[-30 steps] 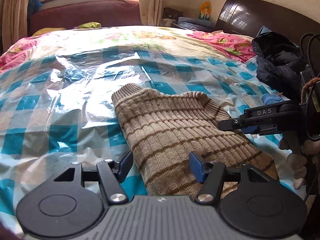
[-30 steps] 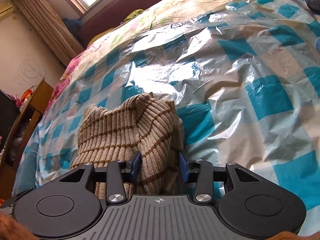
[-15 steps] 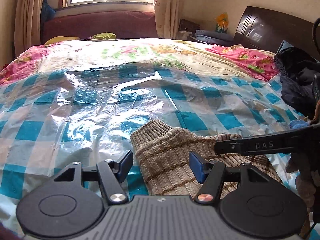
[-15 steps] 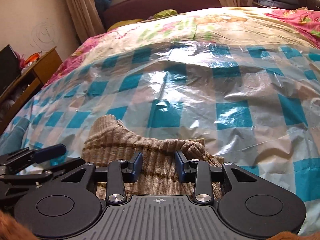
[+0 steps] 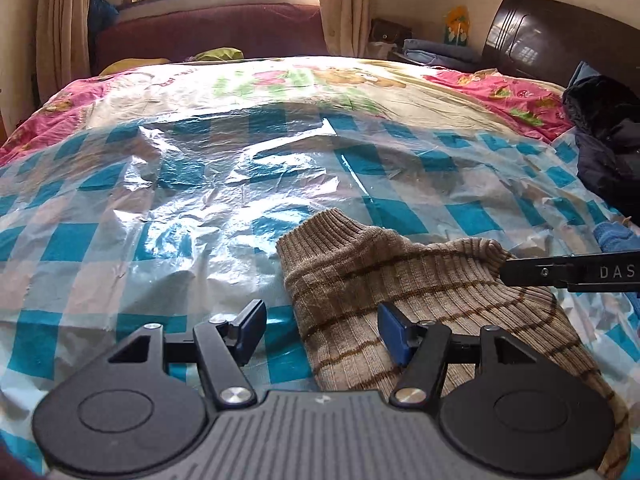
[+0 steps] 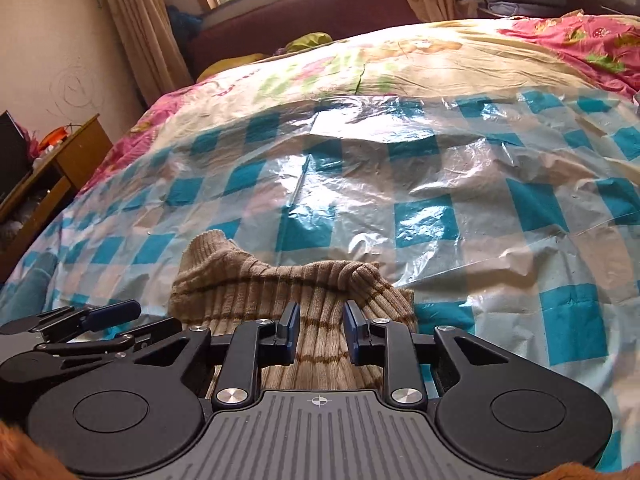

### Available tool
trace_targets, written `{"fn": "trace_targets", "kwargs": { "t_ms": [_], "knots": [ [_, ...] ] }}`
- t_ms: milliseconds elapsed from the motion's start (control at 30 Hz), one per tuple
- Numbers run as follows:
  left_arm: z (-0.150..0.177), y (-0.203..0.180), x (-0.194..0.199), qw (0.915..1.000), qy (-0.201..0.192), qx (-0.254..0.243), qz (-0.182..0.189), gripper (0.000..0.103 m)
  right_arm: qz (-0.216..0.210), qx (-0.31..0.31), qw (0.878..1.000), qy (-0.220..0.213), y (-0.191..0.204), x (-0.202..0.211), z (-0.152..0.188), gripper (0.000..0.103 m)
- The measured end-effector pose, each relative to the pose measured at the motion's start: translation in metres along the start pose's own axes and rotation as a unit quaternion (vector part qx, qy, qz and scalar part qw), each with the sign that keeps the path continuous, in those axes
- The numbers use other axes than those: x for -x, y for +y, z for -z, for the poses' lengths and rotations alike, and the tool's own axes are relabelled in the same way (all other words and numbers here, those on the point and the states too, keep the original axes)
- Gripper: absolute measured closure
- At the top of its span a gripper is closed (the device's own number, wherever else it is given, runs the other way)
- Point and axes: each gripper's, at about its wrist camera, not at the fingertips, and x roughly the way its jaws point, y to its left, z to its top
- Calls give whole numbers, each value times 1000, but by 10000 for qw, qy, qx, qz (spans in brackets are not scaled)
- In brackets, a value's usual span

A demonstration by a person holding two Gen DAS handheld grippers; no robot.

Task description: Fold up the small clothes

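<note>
Beige brown-striped ribbed knit sweater (image 5: 400, 292) lies on the checked plastic-covered bed (image 5: 168, 208) (near side). Right gripper (image 6: 320, 330) jaws clamp its fold; left gripper (image 5: 320, 330) jaws stand apart.

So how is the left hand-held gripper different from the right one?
The left hand-held gripper has its jaws wide apart; the right hand-held gripper has them close together. The left one grips nothing, with the striped sweater just lying below it; the right one pinches a fold of that sweater. Both are black with blue pads and point down at the sweater.
</note>
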Motion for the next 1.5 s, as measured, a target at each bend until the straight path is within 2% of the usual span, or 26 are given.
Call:
{"fn": "trace_targets", "kwargs": {
  "t_ms": [200, 300, 400, 500, 533, 633, 767, 933, 1200, 1333, 1367, 1400, 1500],
  "knots": [
    [33, -11, 56, 9993, 2, -26, 385, 38, -205, 344, 9992, -3, 15, 74, 49, 78],
    [53, -23, 76, 9986, 81, -137, 508, 38, -266, 402, 9986, 208, 14, 91, 74, 78],
    [70, -32, 76, 9981, 245, -285, 480, 38, -143, 317, 9981, 505, 6, 91, 98, 78],
    [84, -37, 62, 9970, 564, -463, 257, 38, 499, 412, 9959, 633, -5, 81, 109, 79],
    [86, -37, 61, 9967, 594, -476, 263, 38, 586, 376, 9955, 636, -10, 78, 110, 80],
    [86, -38, 64, 9968, 589, -468, 255, 38, 376, -313, 9963, 710, -35, 76, 105, 81],
    [84, -39, 75, 9968, 488, -573, 278, 38, 173, -132, 9983, 546, -24, 96, 106, 78],
    [88, -37, 85, 9971, 458, -519, 326, 38, 111, -328, 9983, 475, -31, 113, 110, 77],
    [102, -41, 92, 9962, 520, -588, 379, 38, 146, 240, 9957, 881, -21, 98, 120, 73],
    [105, -48, 90, 9953, 500, -763, 317, 38, 41, 408, 9951, 900, -12, 87, 118, 73],
    [105, -51, 90, 9950, 480, -821, 295, 38, 37, 389, 9951, 913, -12, 86, 116, 75],
    [105, -53, 90, 9948, 461, -864, 284, 38, -16, 328, 9952, 921, -14, 85, 115, 84],
    [104, -56, 92, 9945, 423, -886, 355, 38, -122, 104, 9964, 835, -22, 91, 109, 96]
  ]
}}
